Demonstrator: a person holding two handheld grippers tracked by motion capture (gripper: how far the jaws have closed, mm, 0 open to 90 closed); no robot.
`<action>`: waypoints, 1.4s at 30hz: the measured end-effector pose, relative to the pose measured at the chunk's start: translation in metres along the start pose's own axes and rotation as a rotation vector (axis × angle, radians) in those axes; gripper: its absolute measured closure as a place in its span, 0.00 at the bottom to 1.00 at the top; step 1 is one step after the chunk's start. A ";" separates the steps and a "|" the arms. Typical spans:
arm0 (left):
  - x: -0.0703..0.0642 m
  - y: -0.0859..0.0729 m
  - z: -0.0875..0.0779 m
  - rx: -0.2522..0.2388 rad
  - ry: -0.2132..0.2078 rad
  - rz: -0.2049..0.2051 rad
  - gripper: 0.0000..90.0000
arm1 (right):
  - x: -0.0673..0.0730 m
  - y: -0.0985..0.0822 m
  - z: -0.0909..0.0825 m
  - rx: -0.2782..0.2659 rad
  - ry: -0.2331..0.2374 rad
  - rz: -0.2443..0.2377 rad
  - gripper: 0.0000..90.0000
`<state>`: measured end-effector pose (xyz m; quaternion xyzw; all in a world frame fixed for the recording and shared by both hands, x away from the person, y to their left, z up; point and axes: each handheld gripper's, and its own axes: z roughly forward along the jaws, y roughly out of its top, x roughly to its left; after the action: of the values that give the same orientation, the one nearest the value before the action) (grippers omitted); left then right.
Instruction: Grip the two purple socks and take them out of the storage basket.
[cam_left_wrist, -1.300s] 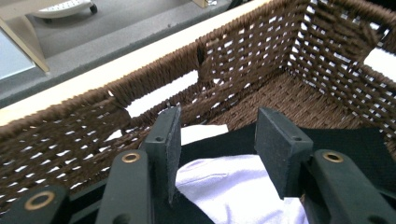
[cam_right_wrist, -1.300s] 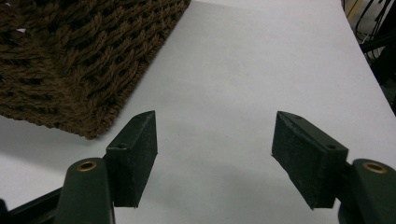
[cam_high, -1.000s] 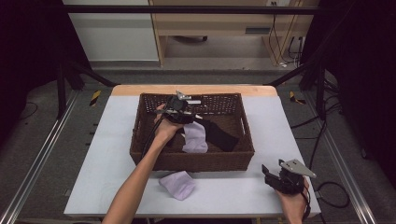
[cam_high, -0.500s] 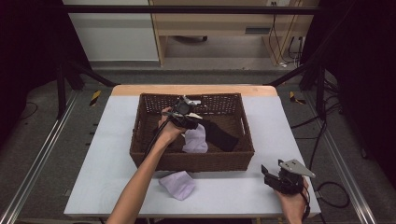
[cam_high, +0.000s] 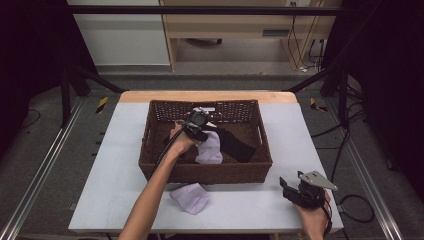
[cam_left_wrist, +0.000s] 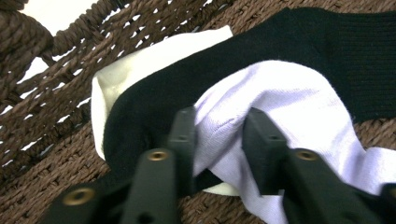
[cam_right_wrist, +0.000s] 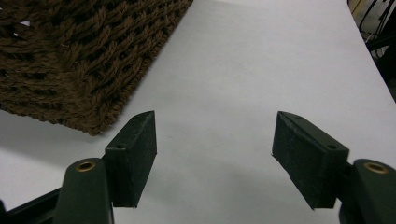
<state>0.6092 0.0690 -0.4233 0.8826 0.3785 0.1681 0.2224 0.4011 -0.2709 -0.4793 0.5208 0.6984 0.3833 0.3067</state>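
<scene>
The left gripper (cam_left_wrist: 218, 135) is down inside the brown woven basket (cam_high: 150, 150), and its jaws have just been closing on a fold of the light purple sock (cam_left_wrist: 285, 107). The soft cloth is bunched up between the two black jaws, so the sock is pinched there. In the high view this sock (cam_high: 210, 149) lies in the middle of the basket, and its long side runs from the gripper (cam_high: 196, 125) toward the near wall of the basket. It looks pale purple, smooth and crumpled, with wrinkles where the jaws squeeze it. It lies on top of a black sock (cam_left_wrist: 327, 51), which stretches out long toward the right side of the basket. A bit of cream cloth (cam_left_wrist: 140, 65) peeks out from under the black sock, next to the basket wall. Another light purple sock (cam_high: 190, 197) lies on the white table (cam_high: 100, 195), just in front of the basket. The right gripper (cam_high: 294, 189) rests near the table's right corner, jaws wide apart with nothing between them (cam_right_wrist: 215, 154).
</scene>
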 end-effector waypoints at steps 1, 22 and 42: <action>0.000 0.000 0.000 0.001 -0.005 -0.006 0.82 | 0.000 0.000 0.000 0.000 0.000 -0.001 0.34; 0.013 -0.017 -0.071 -0.277 -0.093 -0.170 0.92 | -0.001 0.000 0.000 0.003 -0.008 0.000 0.34; -0.002 -0.049 -0.155 -0.551 -0.138 -0.184 0.92 | -0.002 -0.001 -0.001 0.003 -0.015 0.007 0.34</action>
<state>0.5066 0.1389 -0.3184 0.7604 0.3811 0.1833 0.4929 0.4006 -0.2732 -0.4796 0.5267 0.6948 0.3793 0.3098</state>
